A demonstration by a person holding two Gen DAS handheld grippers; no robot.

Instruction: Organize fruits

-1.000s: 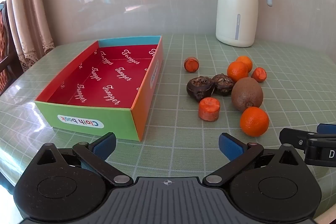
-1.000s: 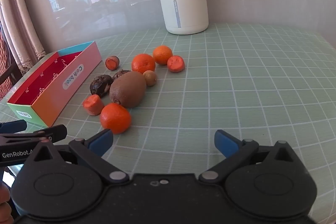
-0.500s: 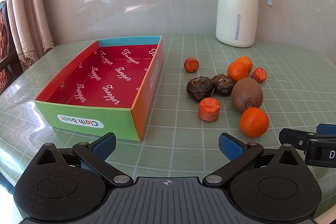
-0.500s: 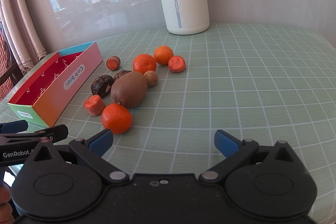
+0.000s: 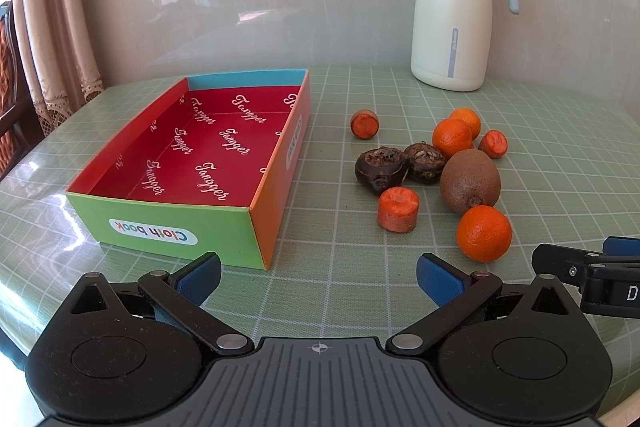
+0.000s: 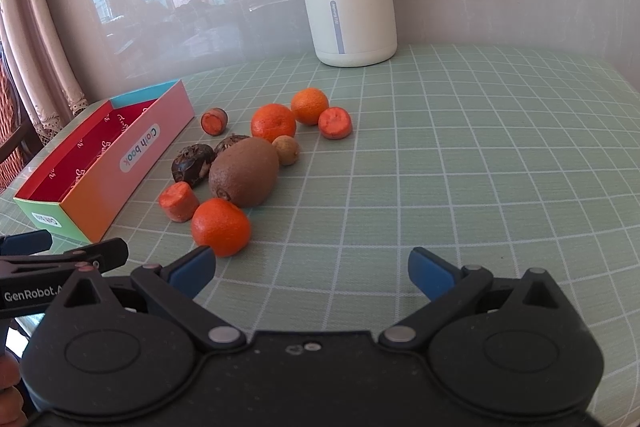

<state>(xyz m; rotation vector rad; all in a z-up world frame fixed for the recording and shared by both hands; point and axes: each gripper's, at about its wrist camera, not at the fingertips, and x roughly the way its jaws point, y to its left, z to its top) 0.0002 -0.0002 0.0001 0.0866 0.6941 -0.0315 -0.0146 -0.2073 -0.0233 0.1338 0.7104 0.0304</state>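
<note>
Left claw [image 5: 318, 277] and right claw [image 6: 312, 269] both gape, holding nothing; nearest round orange tangerine [image 6: 221, 227] (beside brown fuzzy kiwi [image 6: 244, 172]) rests on green gridded surface [image 6: 460, 167].

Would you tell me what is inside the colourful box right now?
The box holds nothing visible, only its red printed floor. The strip behind its near green wall is hidden. The fruits lie outside.

left gripper [image 5: 318, 277] jaws spread wide, nothing held | right gripper [image 6: 312, 269] jaws spread wide, nothing held | side by side, low

Red-lined box [image 5: 224, 147], orange tangerines [image 5: 484, 233], green grid tablecloth [image 5: 560, 155].
</note>
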